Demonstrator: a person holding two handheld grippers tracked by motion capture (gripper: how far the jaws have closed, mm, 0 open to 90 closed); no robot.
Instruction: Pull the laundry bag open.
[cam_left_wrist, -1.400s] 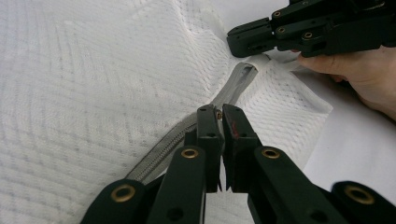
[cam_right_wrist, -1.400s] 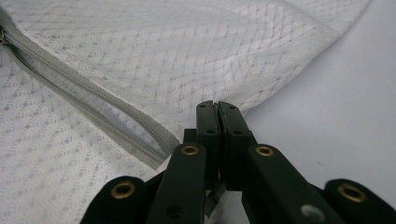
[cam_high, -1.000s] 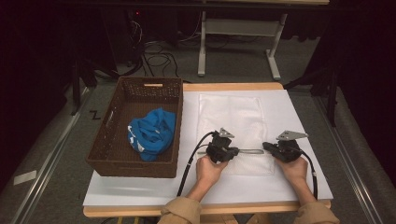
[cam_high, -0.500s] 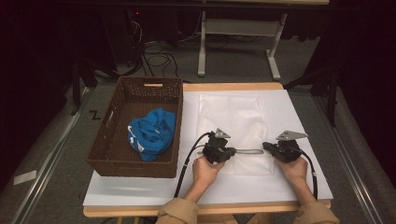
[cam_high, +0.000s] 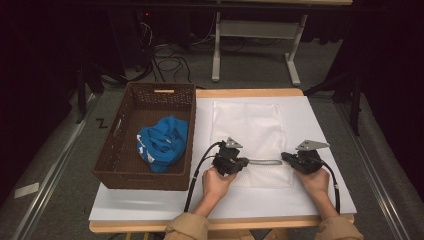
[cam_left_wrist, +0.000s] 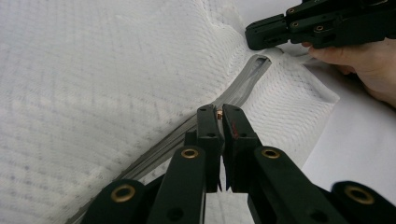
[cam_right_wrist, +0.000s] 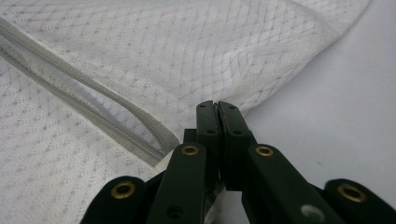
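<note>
Across the lower middle of the high view, one white mesh laundry bag with a grey zipper (cam_high: 248, 130) lies flat on the white counter (cam_high: 150, 205), its zipper edge running level between two black hand-held tools. The left tool (cam_high: 243, 162), at centre frame, has its jaws together on the zipper's small metal pull (cam_left_wrist: 219, 113), which shows as a glint between the tips in the left gripper view. The right tool (cam_high: 285, 157), at centre right, has its jaws clamped on the mesh at the end of the grey zipper (cam_right_wrist: 154, 140), beside the bag's corner. One stretch of the zipper stands open between the two tools.

Two hands hold them: the left hand (cam_high: 216, 181) below the left tool, the right hand (cam_high: 316, 181) below the right one, both with tan sleeves coming in from the bottom edge. One cable trails from each tool.

Left of the bag, one brown woven rectangular basket (cam_high: 131, 165) sits on the counter's left edge, with one crumpled blue cloth (cam_high: 162, 142) inside it.
</note>
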